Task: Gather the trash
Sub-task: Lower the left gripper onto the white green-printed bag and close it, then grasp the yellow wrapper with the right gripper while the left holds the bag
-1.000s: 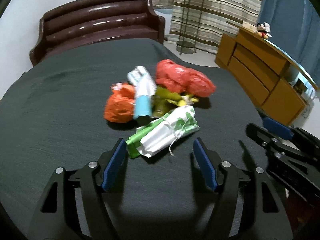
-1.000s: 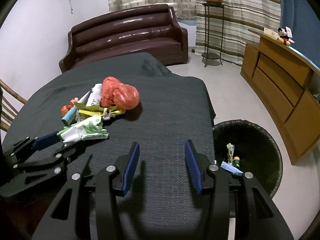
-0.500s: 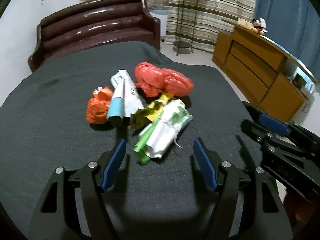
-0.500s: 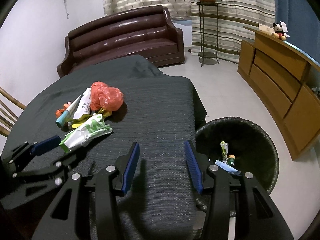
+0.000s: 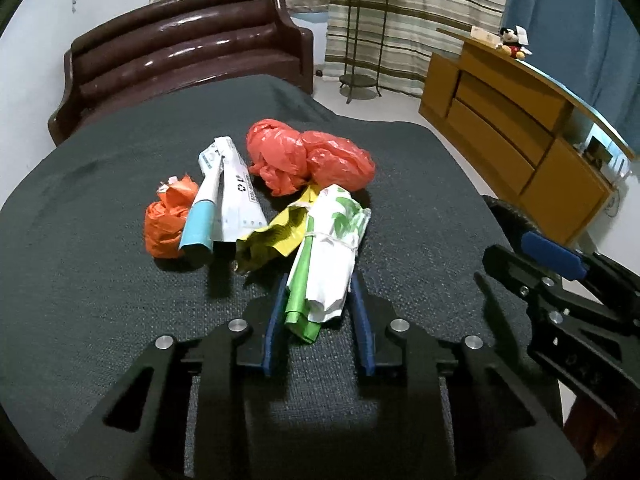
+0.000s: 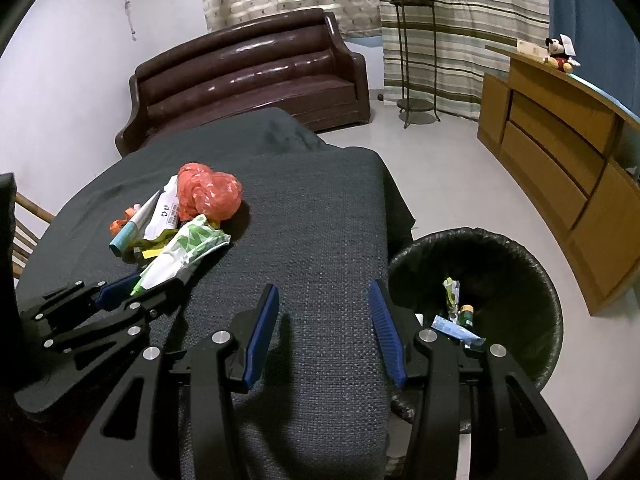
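"4" recycling mark on white wrapper (image 6: 166, 213)

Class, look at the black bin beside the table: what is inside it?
Inside the bin lie a green-and-white wrapper, a small bottle and a light blue packet. The right tongs hide its near edge.

A rolled green-and-white plastic bag (image 5: 326, 260), tied round its middle, lies at the near edge of a heap with a crumpled red bag (image 5: 308, 158), a yellow wrapper (image 5: 276, 236), a white-and-blue paper roll (image 5: 218, 200) and an orange wad (image 5: 166, 220).
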Demonstrator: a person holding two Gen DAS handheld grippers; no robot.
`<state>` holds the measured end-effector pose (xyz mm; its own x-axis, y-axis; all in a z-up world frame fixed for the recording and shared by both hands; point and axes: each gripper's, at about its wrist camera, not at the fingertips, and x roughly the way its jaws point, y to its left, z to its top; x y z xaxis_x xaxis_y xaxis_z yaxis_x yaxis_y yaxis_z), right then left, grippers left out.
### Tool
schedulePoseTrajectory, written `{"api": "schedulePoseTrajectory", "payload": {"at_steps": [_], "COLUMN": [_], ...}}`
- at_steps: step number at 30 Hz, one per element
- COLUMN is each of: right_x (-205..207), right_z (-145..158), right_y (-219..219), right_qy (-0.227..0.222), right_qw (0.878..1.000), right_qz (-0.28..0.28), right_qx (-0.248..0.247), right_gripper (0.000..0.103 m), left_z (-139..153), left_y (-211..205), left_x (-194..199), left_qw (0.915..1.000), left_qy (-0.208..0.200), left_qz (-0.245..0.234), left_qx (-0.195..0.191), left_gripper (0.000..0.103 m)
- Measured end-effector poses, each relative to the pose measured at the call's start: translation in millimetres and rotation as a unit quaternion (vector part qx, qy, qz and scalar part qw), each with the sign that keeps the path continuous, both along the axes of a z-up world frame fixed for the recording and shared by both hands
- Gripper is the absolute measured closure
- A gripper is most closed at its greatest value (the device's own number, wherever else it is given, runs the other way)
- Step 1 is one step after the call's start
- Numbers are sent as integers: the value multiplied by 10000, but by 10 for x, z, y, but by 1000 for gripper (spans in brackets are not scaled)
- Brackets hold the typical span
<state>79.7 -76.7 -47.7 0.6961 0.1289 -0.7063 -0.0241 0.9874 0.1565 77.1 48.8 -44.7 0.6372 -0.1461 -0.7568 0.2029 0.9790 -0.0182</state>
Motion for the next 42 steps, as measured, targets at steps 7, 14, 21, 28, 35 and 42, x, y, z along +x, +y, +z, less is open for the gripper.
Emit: {"api": "schedulePoseTrajectory", "payload": {"at_steps": [7, 14, 21, 28, 35, 42], "right_x": [7, 7, 0, 1, 5, 29], "right_z": [-2, 0, 1, -5, 25, 96], "right_y": [-7, -10, -5, 20, 195, 514], "right_qy": [18, 1, 4, 27, 19, -28], "right_qw": [10000, 10000, 10000, 9999, 9997, 9985], "right_qz": [8, 12, 18, 35, 194, 502], "right_qx": [-3, -39, -67, -113, -174, -222], "right_gripper": [56, 56, 56, 56, 56, 56], "left_z": [-12, 27, 23, -3, 119, 287], "left_y": [95, 121, 28, 80, 354, 794], "left_x": [-187, -184, -6, -62, -325, -471], "left_qw": [10000, 9997, 9998, 9996, 9991, 9975], "left_qy": [12, -17, -4, 37, -97, -286], "left_qz": [50, 200, 153, 73, 159, 500], "left_qx": [-72, -133, -124, -257, -380, -412], "left_gripper": [76, 60, 55, 76, 76, 76]}}
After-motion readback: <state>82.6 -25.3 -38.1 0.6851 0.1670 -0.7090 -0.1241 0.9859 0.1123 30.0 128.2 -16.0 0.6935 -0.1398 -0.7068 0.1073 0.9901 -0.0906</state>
